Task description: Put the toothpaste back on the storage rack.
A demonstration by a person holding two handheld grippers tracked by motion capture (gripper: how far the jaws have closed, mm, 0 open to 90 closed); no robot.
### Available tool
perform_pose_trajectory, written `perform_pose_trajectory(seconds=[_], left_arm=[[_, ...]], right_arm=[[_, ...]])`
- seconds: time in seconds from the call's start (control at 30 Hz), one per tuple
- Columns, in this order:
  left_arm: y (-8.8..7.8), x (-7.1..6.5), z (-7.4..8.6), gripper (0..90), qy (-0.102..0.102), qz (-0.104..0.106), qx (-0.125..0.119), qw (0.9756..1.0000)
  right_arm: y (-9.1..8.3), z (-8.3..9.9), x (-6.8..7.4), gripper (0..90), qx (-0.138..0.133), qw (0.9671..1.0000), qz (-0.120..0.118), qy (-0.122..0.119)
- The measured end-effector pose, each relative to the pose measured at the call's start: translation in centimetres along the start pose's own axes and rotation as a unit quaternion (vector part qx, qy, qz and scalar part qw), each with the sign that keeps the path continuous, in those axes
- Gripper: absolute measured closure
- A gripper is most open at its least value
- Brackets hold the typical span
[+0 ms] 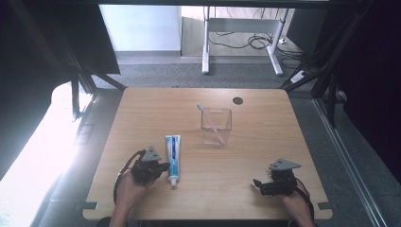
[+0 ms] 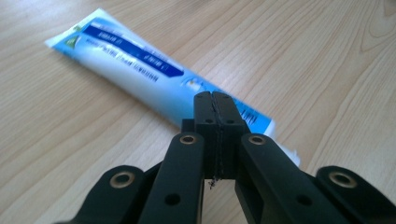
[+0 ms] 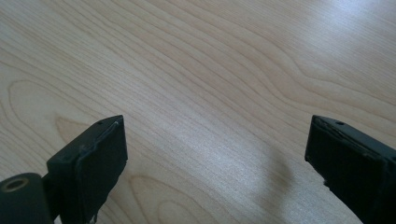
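- Black jaws of the left gripper [image 2: 215, 100] rise from the bottom of the left gripper view, pressed flat together with nothing between them.
- Just past their tips lies the tube [image 2: 154, 81], a white and blue toothpaste tube, flat on the table [image 2: 327, 60]. Its blue label band runs along its length, with print too small to read.
- From this angle the closed tips overlap the tube's lower end; whether they touch it I cannot tell.
- Seen from the high view, the left gripper [image 1: 163, 167] sits near the table's front left, held in the left hand [image 1: 128, 189], with a grey three-cornered plate on top.
- Its jaws point right, toward the tube [image 1: 173, 158], which lies just beside them, cap end toward the person and crimped end away.
- Further out, past the tube and a little right, stands a clear square cup [image 1: 216, 126] near the table's middle.
- A toothbrush [image 1: 211, 122] leans inside the cup, its head sticking out above the rim at the back left.
- At the front right, well apart from the tube, the right gripper [image 1: 257, 183] rests low over the table in the right hand [image 1: 298, 203], pointing left.
- Its two jaws stand wide apart in the right gripper view [image 3: 215, 163], with bare wood grain between them.
- A round hole [image 1: 238, 100] sits near the table's far edge.
- Beyond the table are grey carpet, white desk legs and loose cables on the floor.
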State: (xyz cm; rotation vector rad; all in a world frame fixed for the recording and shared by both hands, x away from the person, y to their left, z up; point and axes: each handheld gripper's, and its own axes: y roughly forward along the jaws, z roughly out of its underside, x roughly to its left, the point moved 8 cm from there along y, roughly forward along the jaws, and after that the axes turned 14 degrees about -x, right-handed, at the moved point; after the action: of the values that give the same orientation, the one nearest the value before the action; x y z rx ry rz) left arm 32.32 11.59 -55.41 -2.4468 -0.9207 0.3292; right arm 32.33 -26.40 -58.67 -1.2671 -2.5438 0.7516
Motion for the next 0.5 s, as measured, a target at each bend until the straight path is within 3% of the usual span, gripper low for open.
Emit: perform_pose_trajectory(seconds=[0.1, 0.27, 0.5], left_arm=[[0.6, -0.2, -0.5, 87.0, 0.012, -0.009, -0.003, 0.9999], [2.1, -0.6, -1.1, 89.6, -0.009, 0.006, -0.001, 0.9999], [3.7, -1.7, -1.0, 89.8, -0.003, 0.018, 0.024, 0.9995]], right_arm=[[0.1, 0.0, 0.1, 5.7, 0.001, 1.0000, 0.000, -0.001], [0.1, 0.0, 0.1, 5.8, -0.001, 1.0000, 0.000, 0.000], [0.0, 0.0, 0.0, 6.2, -0.001, 1.0000, 0.001, 0.001]])
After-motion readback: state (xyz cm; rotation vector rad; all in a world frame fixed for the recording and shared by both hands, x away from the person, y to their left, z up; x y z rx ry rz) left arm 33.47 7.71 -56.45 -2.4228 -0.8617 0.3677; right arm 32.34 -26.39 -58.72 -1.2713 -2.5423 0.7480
